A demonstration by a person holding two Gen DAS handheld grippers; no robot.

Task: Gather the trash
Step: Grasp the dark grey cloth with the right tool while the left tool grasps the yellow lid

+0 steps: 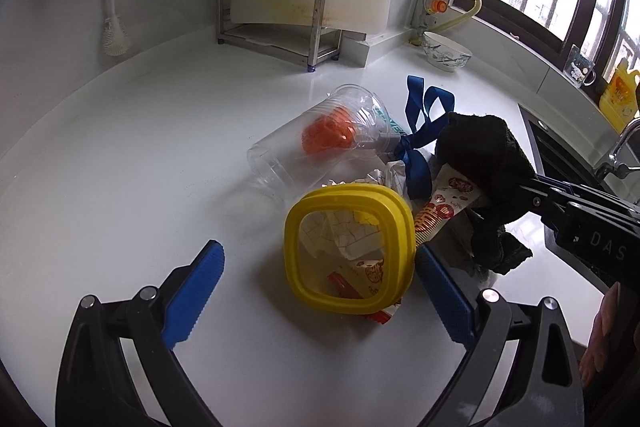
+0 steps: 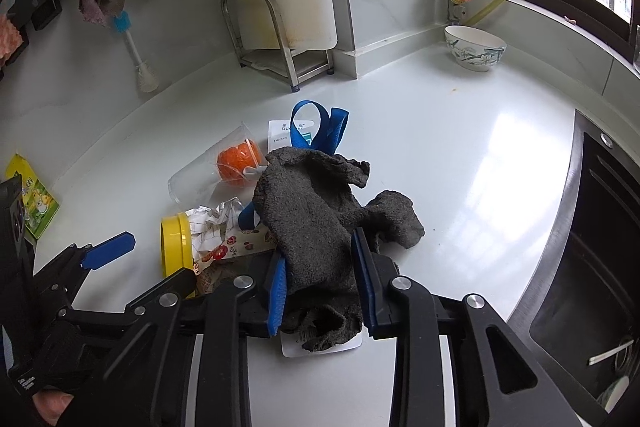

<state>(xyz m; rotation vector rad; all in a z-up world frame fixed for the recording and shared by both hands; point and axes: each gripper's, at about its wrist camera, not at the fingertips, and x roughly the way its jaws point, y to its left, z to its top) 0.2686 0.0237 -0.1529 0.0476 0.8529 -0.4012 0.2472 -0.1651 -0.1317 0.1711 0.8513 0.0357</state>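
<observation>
The right claw is clamped on a dark grey cloth, its blue pads pressing the fabric from both sides low in the centre of the right wrist view; the cloth bunches up above the pads and a loose end hangs below them over a white tag on the surface. In the left wrist view the same cloth shows at the right of the frame, held at the tip of the right claw that reaches in from the right edge. The left claw stands wide, gripping nothing, its two blue pads on either side of a yellow lid in the lower middle of that frame; the right pad is just beside the lid's edge, and whether it touches cannot be told. The lid lies tilted over crumpled paper and a red-printed wrapper. Just behind these, toward the centre of the frame, a clear plastic cup lies on its side with an orange ball inside, and a blue ribbon loops beside it. A patterned bowl sits far back at upper right, near the window, and a metal rack stands at upper centre.
</observation>
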